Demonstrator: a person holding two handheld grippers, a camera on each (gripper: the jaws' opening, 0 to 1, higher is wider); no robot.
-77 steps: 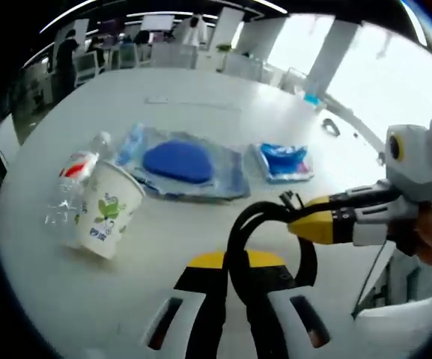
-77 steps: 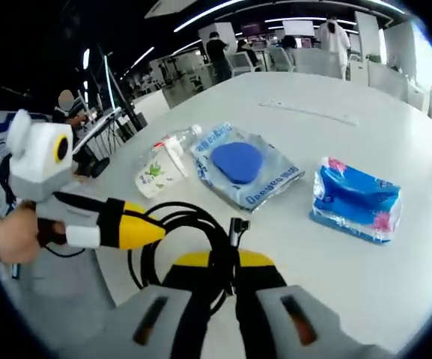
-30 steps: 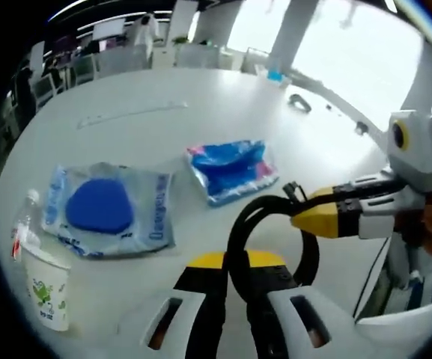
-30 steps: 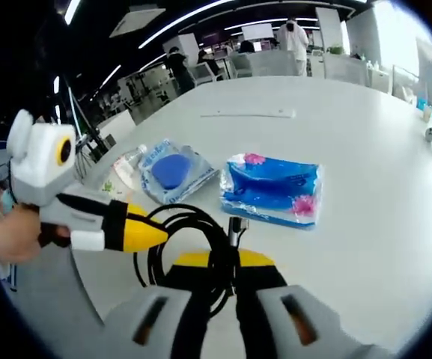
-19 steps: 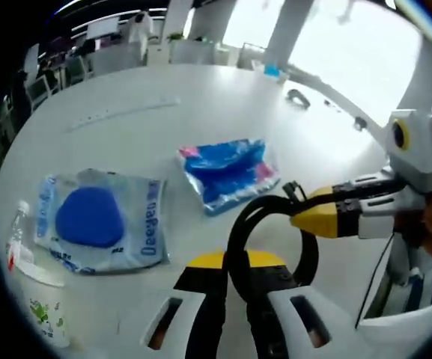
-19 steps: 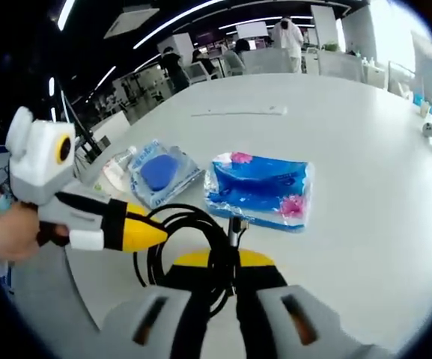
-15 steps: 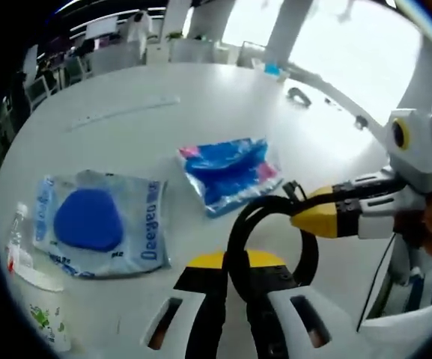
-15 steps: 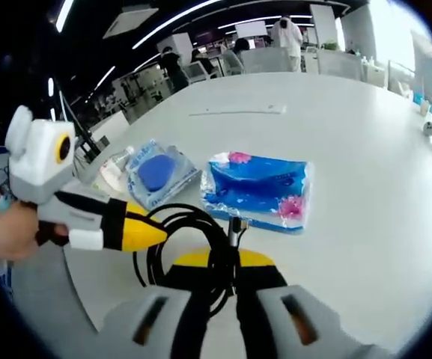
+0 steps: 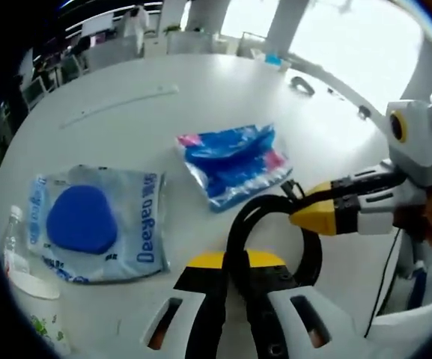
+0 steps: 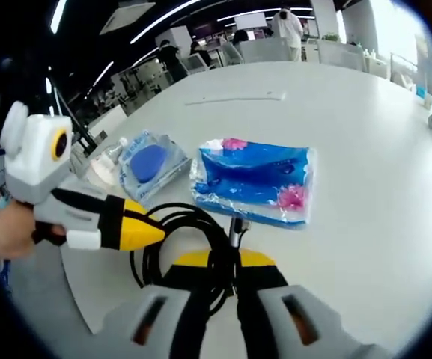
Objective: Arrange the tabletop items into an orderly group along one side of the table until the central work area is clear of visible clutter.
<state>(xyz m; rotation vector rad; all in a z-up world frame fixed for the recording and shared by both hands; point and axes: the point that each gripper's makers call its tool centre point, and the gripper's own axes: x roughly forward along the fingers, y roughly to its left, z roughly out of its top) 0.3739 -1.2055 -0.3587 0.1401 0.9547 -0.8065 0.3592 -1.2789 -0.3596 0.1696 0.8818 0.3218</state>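
We saw a clear pouch point(image 9: 92, 224) holding a blue pad point(image 9: 81, 218) lying flat on the white table point(image 9: 201, 112), near a blue tissue pack point(image 9: 234, 161); a paper cup point(image 9: 40, 314) and bottle point(image 9: 12, 239) sat beside the pouch. Both the left gripper point(image 9: 234, 314) and the right gripper point(image 10: 214, 310) pinched a black cable point(image 10: 193, 224).

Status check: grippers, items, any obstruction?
Left gripper and right gripper shut on black cable. Blue tissue pack untouched, mid-table. Nothing blocking.
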